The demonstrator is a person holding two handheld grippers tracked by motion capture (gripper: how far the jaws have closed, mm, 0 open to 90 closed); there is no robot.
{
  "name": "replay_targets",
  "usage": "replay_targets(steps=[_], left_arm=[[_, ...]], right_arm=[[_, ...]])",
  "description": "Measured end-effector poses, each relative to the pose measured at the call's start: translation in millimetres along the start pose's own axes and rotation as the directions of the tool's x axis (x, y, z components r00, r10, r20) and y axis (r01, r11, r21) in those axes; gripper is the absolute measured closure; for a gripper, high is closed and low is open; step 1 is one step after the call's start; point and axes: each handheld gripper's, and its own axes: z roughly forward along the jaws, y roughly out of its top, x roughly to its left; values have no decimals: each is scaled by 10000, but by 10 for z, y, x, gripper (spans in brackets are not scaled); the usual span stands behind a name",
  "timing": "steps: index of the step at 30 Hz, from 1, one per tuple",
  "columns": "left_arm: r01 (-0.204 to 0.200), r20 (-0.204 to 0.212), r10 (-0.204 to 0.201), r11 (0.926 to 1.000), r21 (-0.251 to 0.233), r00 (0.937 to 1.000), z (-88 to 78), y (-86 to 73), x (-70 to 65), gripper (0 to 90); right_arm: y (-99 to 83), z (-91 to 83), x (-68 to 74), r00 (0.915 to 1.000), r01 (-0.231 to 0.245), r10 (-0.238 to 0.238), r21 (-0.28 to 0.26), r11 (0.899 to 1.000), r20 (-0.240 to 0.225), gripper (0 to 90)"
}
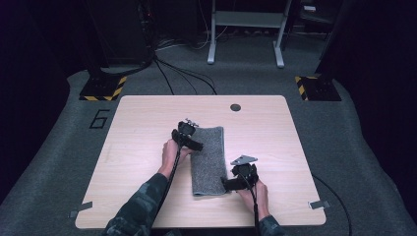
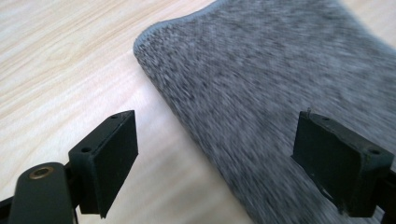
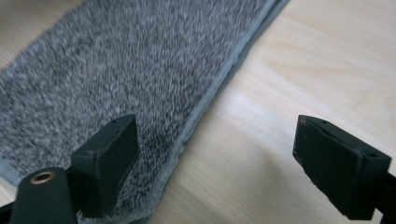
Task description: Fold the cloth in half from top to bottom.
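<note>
grey towel (image 1: 208, 160) folded, mid-table (image 1: 147, 118) | left hand-held gripper (image 1: 195, 145), right hand-held gripper (image 1: 226, 184) at edges

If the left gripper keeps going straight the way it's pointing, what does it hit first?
Most likely the folded grey fuzzy towel. The left gripper has its open jaws straddling the towel's long edge, one over cloth, one over the light wooden table. Depth is unclear, so the tabletop might touch at the same time.

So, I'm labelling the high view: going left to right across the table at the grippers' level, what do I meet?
Bare light wooden table → left gripper → folded grey fuzzy towel → right gripper → bare table again.
</note>
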Motion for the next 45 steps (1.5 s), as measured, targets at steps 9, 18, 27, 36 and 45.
replay_targets(steps=[9, 18, 27, 36, 45], left_arm=[[-451, -114, 455, 9985, 314, 9989, -123, -392, -103, 145], [54, 306, -42, 9993, -365, 9995, -307, -508, -129, 139], [-715, 856, 734, 9971, -252, 9936, -514, -855, -504, 139], [-793, 1239, 811, 9967, -190, 9890, -561, -1048, -508, 137], [407, 1550, -347, 9985, -363, 9873, -491, -797, -61, 119]], right_arm=[[68, 107, -31, 9993, 265, -274, 353, 9990, 239, 142], [95, 58, 6, 9989, 262, -275, 339, 9991, 367, 143], [64, 80, 80, 9983, 520, -528, 319, 9981, 244, 142], [-5, -1, 131, 9976, 695, -693, 404, 9968, -68, 143], [290, 62, -161, 9988, 176, -165, 225, 9996, -471, 145]])
